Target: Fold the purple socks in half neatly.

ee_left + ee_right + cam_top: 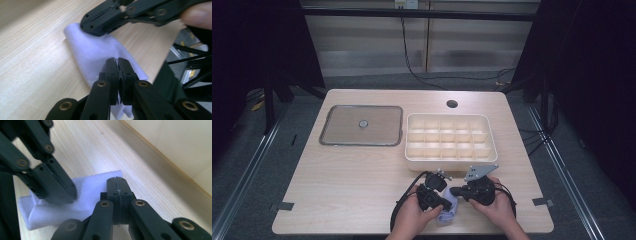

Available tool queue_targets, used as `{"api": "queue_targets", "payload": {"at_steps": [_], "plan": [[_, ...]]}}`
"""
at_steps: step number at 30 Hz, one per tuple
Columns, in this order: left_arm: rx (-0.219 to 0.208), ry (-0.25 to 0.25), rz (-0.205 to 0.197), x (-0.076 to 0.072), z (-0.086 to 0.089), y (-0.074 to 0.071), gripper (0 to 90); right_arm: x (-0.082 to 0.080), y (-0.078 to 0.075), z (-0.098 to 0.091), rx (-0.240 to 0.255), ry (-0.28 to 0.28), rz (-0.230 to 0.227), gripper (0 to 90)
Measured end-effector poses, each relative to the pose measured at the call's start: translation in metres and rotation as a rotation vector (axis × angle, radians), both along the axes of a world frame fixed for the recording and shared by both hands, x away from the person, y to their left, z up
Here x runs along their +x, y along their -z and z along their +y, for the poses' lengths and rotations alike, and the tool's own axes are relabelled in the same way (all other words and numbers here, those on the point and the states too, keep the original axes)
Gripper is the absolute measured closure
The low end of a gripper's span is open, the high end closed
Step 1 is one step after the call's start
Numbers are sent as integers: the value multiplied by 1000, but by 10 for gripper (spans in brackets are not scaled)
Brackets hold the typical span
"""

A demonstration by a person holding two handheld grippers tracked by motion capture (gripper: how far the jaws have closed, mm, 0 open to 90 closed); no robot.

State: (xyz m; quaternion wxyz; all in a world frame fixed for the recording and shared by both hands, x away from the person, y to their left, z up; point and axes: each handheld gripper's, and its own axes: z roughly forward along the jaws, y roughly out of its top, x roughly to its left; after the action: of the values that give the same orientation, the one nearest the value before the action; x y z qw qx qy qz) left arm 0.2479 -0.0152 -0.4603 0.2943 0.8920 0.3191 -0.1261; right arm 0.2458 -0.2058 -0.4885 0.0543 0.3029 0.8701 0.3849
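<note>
Both grippers sit at the near edge of the table [362, 170], tips turned toward each other over a small white cloth [447, 210]. Seen along the left gripper [117, 60], its jaws are pressed together at the tips, with the cloth lying right at and under them; a fold seems pinched there, though the pinch itself is hard to make out. Jaws of the right gripper [117, 179] are likewise together, resting at the cloth's far edge, and whether they hold any fabric cannot be told. The cloth [82, 202] lies partly folded and rumpled on the wood, doubled over at one end. Judging from this, the folding is underway but unfinished. Beyond the hands, the white divided tray [412, 150] and the flat lid [329, 137] stand apart, untouched.
</note>
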Motion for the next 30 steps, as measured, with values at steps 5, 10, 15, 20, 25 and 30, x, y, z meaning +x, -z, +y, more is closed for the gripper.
{"api": "queue_targets", "payload": {"at_steps": [5,10,15,20,25,30], "plan": [[16,10,4,-5,0,1,886,0,0,0,3,2,2,900],[15,14,6,-7,0,9,900,0,0,0,4,1,4,900],[18,15,9,-7,-1,9,900,0,1,1,2,5,-3,900],[15,6,10,-4,-1,10,900,2,1,1,-5,18,-8,900],[15,5,1,-3,-2,10,900,5,2,1,-5,29,-12,900],[6,2,11,-2,-1,11,900,7,3,1,-12,33,-13,900]]}}
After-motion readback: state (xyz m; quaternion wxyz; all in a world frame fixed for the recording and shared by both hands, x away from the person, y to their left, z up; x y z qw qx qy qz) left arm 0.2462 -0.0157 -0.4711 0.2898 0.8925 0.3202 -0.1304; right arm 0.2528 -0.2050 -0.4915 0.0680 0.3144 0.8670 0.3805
